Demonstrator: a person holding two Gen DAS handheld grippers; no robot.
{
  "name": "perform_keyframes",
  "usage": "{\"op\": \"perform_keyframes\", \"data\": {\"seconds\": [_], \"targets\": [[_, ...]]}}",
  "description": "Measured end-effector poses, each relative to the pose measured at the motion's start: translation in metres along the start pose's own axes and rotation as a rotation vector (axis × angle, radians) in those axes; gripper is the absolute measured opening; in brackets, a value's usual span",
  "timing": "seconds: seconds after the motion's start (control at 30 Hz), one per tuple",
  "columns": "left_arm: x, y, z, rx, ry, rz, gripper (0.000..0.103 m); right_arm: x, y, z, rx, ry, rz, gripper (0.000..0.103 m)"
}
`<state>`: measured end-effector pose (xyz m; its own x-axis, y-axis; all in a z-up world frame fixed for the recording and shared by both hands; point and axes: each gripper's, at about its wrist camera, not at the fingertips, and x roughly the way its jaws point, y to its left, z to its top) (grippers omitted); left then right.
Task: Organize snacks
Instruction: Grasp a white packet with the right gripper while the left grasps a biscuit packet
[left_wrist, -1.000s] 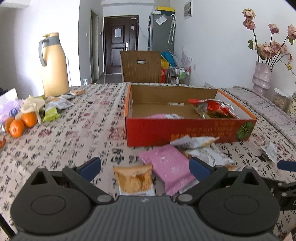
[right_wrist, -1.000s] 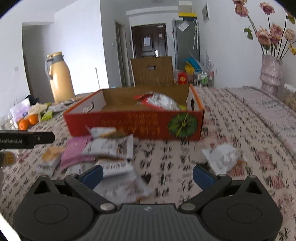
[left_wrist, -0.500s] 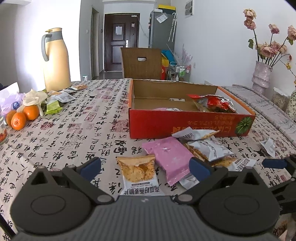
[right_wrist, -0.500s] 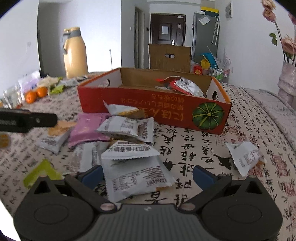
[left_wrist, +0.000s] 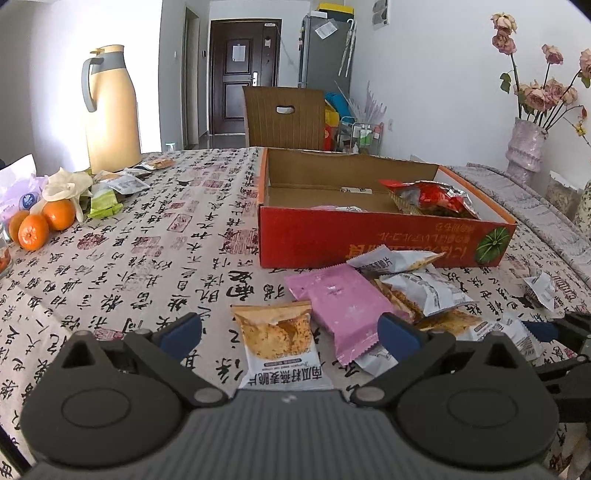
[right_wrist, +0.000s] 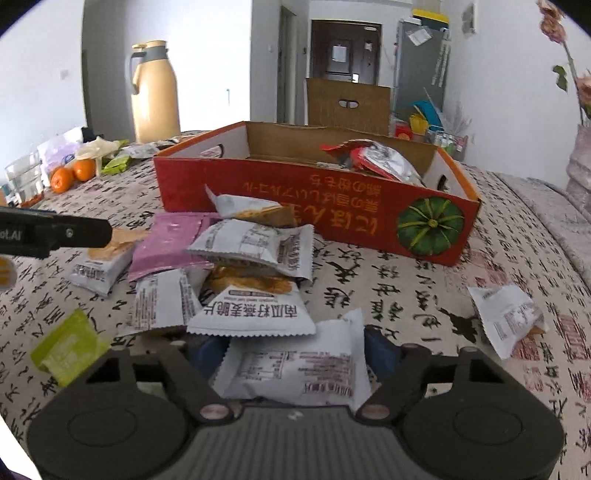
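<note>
A red cardboard box (left_wrist: 384, 240) (right_wrist: 295, 199) sits on the table with a red-silver snack bag (left_wrist: 428, 195) inside. Loose snack packets lie in front of it: a pink one (left_wrist: 340, 302) (right_wrist: 166, 243), several white ones (right_wrist: 255, 243). My left gripper (left_wrist: 290, 332) is open around a white-and-orange snack packet (left_wrist: 277, 339) on the table. My right gripper (right_wrist: 293, 350) has its jaws close on either side of a white snack packet (right_wrist: 295, 365); the fingertips are mostly hidden by it. A lone white packet (right_wrist: 506, 317) lies to the right.
A yellow thermos (left_wrist: 109, 110), oranges (left_wrist: 40, 221) and wrappers sit at the far left. A green packet (right_wrist: 70, 347) lies near my right gripper. A flower vase (left_wrist: 524, 147) stands at the right. A chair (left_wrist: 284, 118) is behind the table.
Both grippers have moved in over the packet pile. The right gripper's jaws have narrowed around the white packet. The left gripper has backed off, showing more of the white-and-orange packet.
</note>
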<state>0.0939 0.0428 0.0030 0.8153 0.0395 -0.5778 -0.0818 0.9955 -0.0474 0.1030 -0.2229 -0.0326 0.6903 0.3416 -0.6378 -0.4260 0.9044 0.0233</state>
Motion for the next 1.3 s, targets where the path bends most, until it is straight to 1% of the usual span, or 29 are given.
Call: {"op": "perform_keyframes", "data": {"seconds": [0.1,0.17,0.2,0.27,0.33,0.47,0.7,0.9,1.07,1.2,1.27,1.3], "targets": [[0.002,0.0,0.0,-0.001,0.006,0.002,0.103,-0.004,-0.002,-0.004,0.004,-0.005,-0.01,0.077],[0.003,-0.001,0.0,-0.003,0.01,0.001,0.103,-0.006,-0.003,-0.006,0.005,-0.014,-0.004,0.069],[0.003,-0.001,0.0,-0.003,0.011,0.0,0.103,-0.007,-0.003,-0.006,-0.002,-0.018,-0.009,0.067],[0.003,-0.001,0.0,-0.001,0.012,0.0,0.103,-0.01,-0.002,-0.006,-0.017,-0.029,-0.016,0.057],[0.002,-0.001,0.0,-0.002,0.01,0.002,0.103,-0.013,-0.004,-0.006,-0.01,-0.042,-0.014,0.05],[0.003,0.002,0.001,-0.01,0.012,0.014,0.103,-0.019,-0.011,-0.006,0.019,-0.063,-0.026,0.042],[0.009,0.007,0.003,-0.025,0.036,0.05,0.103,-0.034,-0.03,-0.004,0.067,-0.126,-0.077,0.041],[0.023,0.009,0.005,-0.034,0.091,0.101,0.103,-0.049,-0.05,0.001,0.111,-0.19,-0.133,0.041],[0.033,0.008,0.005,-0.036,0.12,0.119,0.103,-0.05,-0.063,0.002,0.144,-0.204,-0.162,0.041],[0.04,0.006,0.004,-0.038,0.151,0.13,0.097,-0.047,-0.068,0.001,0.159,-0.2,-0.165,0.042],[0.042,0.005,0.004,-0.038,0.159,0.129,0.09,-0.045,-0.067,0.0,0.159,-0.196,-0.159,0.042],[0.043,0.005,0.003,-0.039,0.165,0.127,0.085,-0.045,-0.067,0.0,0.16,-0.195,-0.157,0.042]]}}
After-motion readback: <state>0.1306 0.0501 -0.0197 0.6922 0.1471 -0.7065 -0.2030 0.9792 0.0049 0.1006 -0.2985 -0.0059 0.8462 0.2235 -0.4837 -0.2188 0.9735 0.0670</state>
